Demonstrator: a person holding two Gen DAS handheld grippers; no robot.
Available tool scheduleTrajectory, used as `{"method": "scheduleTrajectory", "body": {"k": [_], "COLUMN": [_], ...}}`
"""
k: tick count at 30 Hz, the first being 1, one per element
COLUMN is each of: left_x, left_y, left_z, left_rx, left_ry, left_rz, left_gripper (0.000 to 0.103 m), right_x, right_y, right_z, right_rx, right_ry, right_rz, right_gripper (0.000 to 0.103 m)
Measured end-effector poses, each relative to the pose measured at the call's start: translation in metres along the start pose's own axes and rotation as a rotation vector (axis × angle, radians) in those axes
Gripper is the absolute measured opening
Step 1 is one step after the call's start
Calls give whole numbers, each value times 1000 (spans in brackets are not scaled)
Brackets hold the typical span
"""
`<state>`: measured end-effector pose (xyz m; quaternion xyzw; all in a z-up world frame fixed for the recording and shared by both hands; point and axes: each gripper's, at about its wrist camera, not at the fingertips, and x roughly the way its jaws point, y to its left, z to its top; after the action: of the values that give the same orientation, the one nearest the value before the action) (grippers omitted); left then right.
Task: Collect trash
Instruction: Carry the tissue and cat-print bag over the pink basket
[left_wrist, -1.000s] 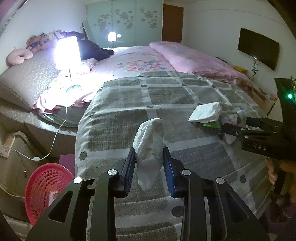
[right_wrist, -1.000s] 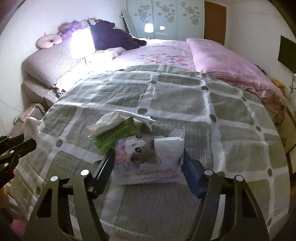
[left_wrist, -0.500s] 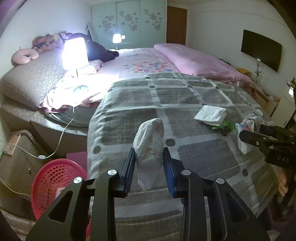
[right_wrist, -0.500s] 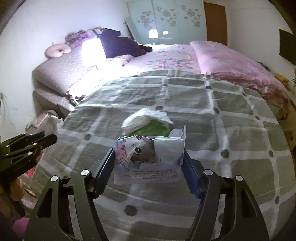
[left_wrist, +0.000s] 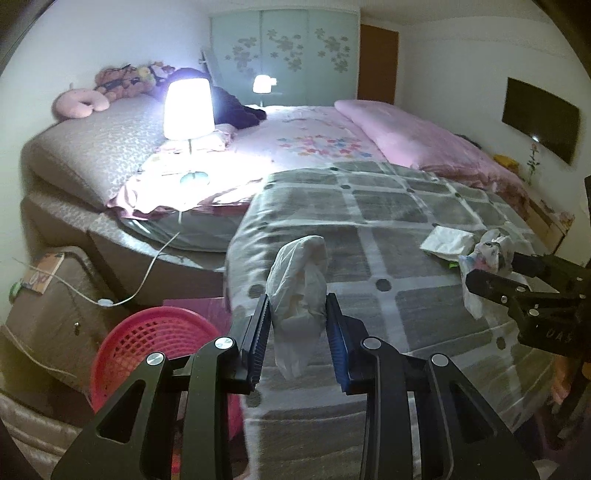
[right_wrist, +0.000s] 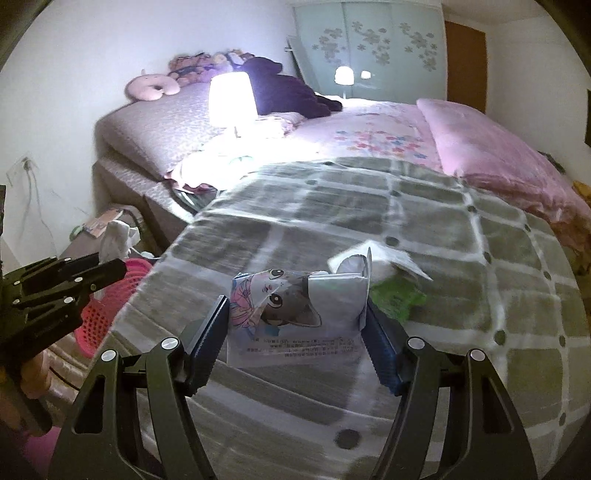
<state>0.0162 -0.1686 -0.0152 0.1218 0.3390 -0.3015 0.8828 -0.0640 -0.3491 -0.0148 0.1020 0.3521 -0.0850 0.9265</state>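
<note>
Over the bed's near-left corner, the left gripper is pinching a crumpled white tissue above the red basket, while the right gripper is clamping a cat-printed wrapper near its near edge.

Right gripper clamps cat-print packet above grey quilt.

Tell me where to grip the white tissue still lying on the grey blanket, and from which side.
Take the white tissue by its raised near edge, coming from above with fingers across its short width. It lies flat and partly over a green wrapper, so a low side approach would likely snag that wrapper or the grey blanket. Both grippers are full now.
</note>
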Motion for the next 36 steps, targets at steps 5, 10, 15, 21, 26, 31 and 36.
{"method": "scheduleTrajectory", "body": {"k": [5, 10, 15, 21, 26, 31, 36], "left_x": [-10, -20, -32, -46, -53, -56, -57], "left_y": [15, 29, 44, 58, 72, 89, 104], "left_z": [-1, -3, -5, -9, -16, -22, -29], "left_rx": [-34, -69, -100, -121, -148, -189, -221], "left_ry": [-12, -21, -33, -45, -44, -40, -36], "left_rz": [23, 45, 82, 128, 155, 173, 191], "left_gripper": [29, 29, 29, 29, 29, 29, 29], "right_x": [3, 2, 2, 0, 0, 6, 14], "right_y": [23, 45, 62, 85, 103, 120, 135], "right_z": [8, 15, 22, 28, 31, 32, 31], "right_rx": [-37, -71, -99, -134, -162, -188, -210], "right_ry": [-8, -18, -26, -35, -35, -23, -5], "right_rz": [26, 54, 78, 112, 138, 158, 180], "right_gripper": [67, 67, 67, 67, 67, 67, 67]}}
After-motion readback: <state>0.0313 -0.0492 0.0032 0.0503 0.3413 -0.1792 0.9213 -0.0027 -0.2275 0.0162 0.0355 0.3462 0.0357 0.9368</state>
